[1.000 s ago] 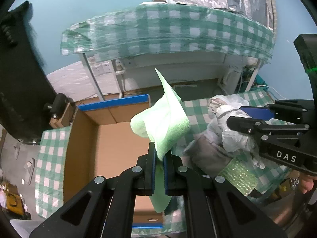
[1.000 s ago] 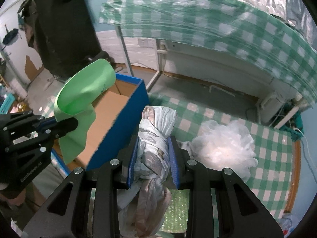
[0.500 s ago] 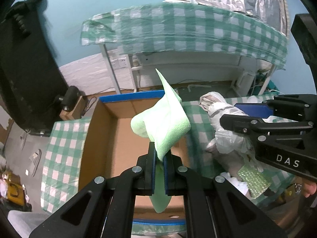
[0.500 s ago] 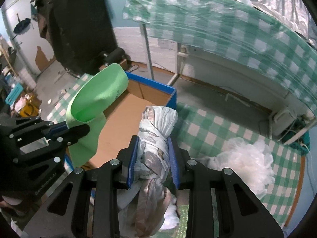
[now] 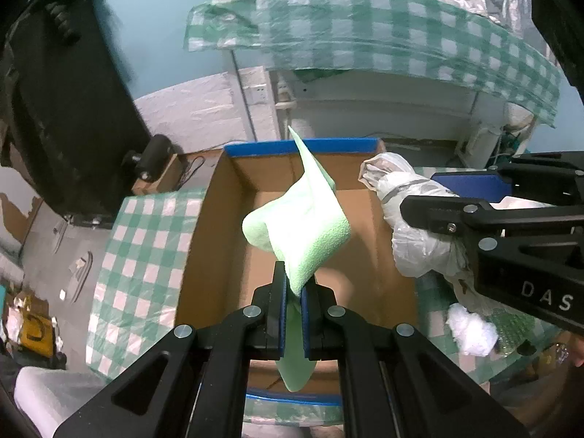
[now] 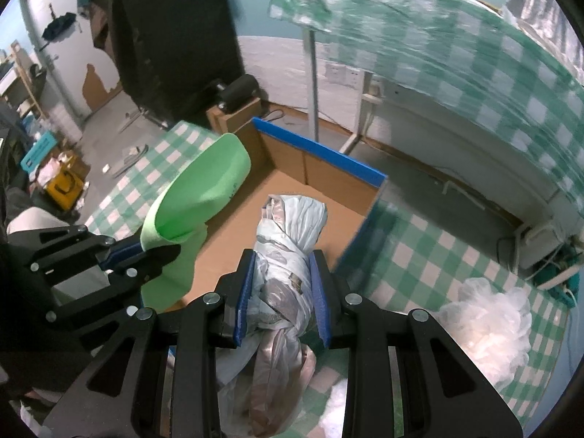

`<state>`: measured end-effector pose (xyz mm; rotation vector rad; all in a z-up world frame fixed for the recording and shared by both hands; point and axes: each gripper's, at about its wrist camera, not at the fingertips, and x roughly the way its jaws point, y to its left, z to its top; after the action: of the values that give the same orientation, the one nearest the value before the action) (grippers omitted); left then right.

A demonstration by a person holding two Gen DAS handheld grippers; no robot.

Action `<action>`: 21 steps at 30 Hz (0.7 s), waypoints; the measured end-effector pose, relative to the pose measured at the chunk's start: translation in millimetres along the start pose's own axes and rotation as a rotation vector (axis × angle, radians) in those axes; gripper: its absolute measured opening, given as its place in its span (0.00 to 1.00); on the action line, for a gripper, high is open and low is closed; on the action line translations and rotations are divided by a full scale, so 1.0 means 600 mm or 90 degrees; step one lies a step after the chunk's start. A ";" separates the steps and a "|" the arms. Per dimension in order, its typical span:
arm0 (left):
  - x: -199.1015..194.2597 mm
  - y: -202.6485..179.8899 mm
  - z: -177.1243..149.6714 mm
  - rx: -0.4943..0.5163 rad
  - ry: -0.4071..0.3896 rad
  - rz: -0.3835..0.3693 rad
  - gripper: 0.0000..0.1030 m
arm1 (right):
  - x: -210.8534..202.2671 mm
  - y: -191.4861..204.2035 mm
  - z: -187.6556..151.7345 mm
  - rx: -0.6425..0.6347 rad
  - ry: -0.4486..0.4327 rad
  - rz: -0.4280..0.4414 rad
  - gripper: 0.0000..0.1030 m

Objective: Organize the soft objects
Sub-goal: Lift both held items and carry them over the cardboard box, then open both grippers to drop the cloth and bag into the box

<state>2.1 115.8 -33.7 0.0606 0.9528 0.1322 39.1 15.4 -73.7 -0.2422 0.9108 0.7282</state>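
My left gripper (image 5: 293,284) is shut on a light green foam sheet (image 5: 304,226) and holds it above the open cardboard box (image 5: 204,241) with blue-taped rims. The sheet also shows in the right wrist view (image 6: 204,197), pinched by the left gripper (image 6: 146,252). My right gripper (image 6: 281,288) is shut on a knotted white plastic bag bundle (image 6: 284,241) and holds it over the box's right edge (image 6: 317,149). In the left wrist view the bundle (image 5: 408,226) hangs at the box's right wall, held by the right gripper (image 5: 456,197).
A green checked cloth (image 5: 146,241) covers the table under the box. A fluffy white plastic wad (image 6: 489,325) and bubble wrap (image 5: 511,328) lie to the right. A second checked table (image 6: 438,51) stands behind. A black cabinet (image 5: 65,109) is at the left.
Both grippers have moved left with their loads. The green sheet now hangs over the middle of the box, and the bag bundle has come from the checked cloth to the box's right edge.
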 end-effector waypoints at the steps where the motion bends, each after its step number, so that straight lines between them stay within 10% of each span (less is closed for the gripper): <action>1: 0.004 0.004 -0.002 -0.003 0.003 0.001 0.06 | 0.003 0.003 0.002 -0.002 0.002 0.002 0.27; 14: 0.042 0.039 -0.022 -0.023 0.053 0.032 0.08 | 0.063 0.019 0.019 0.016 0.041 0.047 0.30; 18: 0.046 0.045 -0.024 -0.030 0.057 0.039 0.33 | 0.073 0.017 0.021 0.024 0.046 0.047 0.33; 21: 0.042 0.047 -0.024 -0.027 0.049 0.049 0.46 | 0.069 0.013 0.024 0.032 0.039 0.045 0.54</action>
<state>2.4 146.9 -59.1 0.0538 1.0241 0.2261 59.3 47.9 -96.7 -0.1887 0.9989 0.7652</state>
